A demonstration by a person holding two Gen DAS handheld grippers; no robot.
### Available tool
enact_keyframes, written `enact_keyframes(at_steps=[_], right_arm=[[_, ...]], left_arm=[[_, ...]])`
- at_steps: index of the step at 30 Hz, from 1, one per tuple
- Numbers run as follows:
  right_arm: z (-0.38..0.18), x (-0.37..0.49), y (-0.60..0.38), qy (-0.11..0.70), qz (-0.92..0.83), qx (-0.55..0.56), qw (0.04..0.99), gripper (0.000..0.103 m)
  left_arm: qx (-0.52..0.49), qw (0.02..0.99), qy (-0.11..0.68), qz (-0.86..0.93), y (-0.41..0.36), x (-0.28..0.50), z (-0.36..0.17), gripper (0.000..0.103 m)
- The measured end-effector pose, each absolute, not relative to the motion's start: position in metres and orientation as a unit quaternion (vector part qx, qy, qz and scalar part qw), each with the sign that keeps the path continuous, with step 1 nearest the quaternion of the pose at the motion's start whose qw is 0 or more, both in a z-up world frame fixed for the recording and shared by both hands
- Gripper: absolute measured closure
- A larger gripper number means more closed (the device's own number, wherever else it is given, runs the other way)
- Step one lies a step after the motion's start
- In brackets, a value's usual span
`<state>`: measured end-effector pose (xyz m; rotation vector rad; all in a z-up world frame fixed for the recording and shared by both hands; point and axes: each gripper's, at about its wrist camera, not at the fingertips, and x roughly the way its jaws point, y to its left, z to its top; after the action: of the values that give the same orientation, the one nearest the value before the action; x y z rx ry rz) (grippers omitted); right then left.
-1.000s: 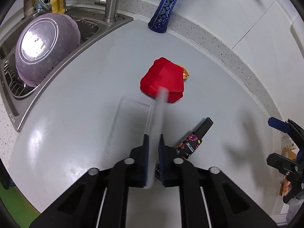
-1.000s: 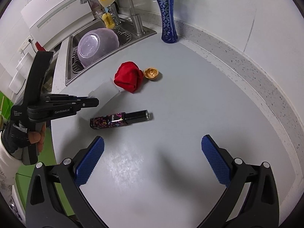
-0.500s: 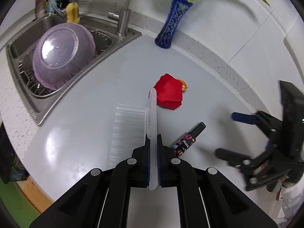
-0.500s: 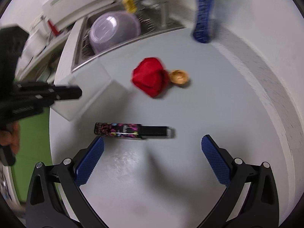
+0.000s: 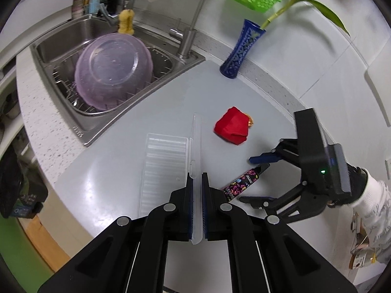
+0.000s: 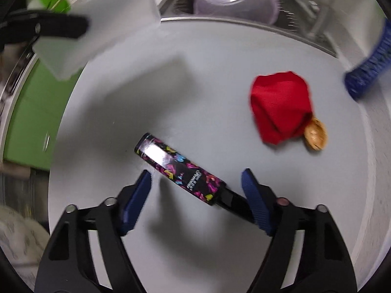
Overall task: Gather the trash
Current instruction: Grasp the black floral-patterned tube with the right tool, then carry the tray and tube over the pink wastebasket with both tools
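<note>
Right gripper [image 6: 195, 195] is spread wide, its two blue pads straddling the black tube with the bright multicoloured print [image 6: 180, 169], which lies flat on the pale grey surface [image 6: 200, 97] at the lower middle of the right wrist frame. I see the tube's long axis running diagonally, from its blunt end at centre left down to its plain black cap at lower right, so it sits skewed across the gap instead of square to the pads; the cap end lies just beside the right-hand pad. I judge that a small turn of the wrist, to bring the pads onto the tube's long sides, is what the closing move needs. White cursive lettering runs along the tube, but I cannot make it out.

My left gripper [image 5: 197, 205] is clamped on the upright rim of a clear ribbed plastic tray [image 5: 163, 171], held at the lower middle of the left wrist frame. From there the tube [image 5: 240, 183] shows just right of the tray, with the right gripper [image 5: 256, 178] over it, so the right side is plainly the nearer one.

Further up lie a crumpled red cloth [image 6: 281, 107] and, touching its lower right edge, a tan walnut-like shell [image 6: 315, 138].
</note>
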<state>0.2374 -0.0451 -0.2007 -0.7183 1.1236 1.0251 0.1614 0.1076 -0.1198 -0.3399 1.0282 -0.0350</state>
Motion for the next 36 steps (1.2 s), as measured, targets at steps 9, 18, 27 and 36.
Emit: enact_keyframes(at_steps=[9, 18, 27, 36], right_arm=[[-0.202, 0.234, -0.037, 0.468, 0.490, -0.383, 0.628, 0.054], [-0.197, 0.223, -0.051, 0.467, 0.483, -0.391, 0.630, 0.068], [-0.187, 0.214, -0.069, 0.480, 0.476, -0.330, 0.659, 0.080], [-0.148, 0.198, -0.095, 0.463, 0.430, -0.251, 0.733, 0.080]], left_arm=[[-0.176, 0.856, 0.486, -0.005, 0.114, 0.149, -0.119, 0.097], [-0.178, 0.857, 0.484, -0.004, 0.113, 0.141, -0.117, 0.097], [-0.180, 0.858, 0.481, -0.008, 0.107, 0.131, -0.112, 0.097], [-0.184, 0.862, 0.472, -0.003, 0.100, 0.108, -0.103, 0.097]])
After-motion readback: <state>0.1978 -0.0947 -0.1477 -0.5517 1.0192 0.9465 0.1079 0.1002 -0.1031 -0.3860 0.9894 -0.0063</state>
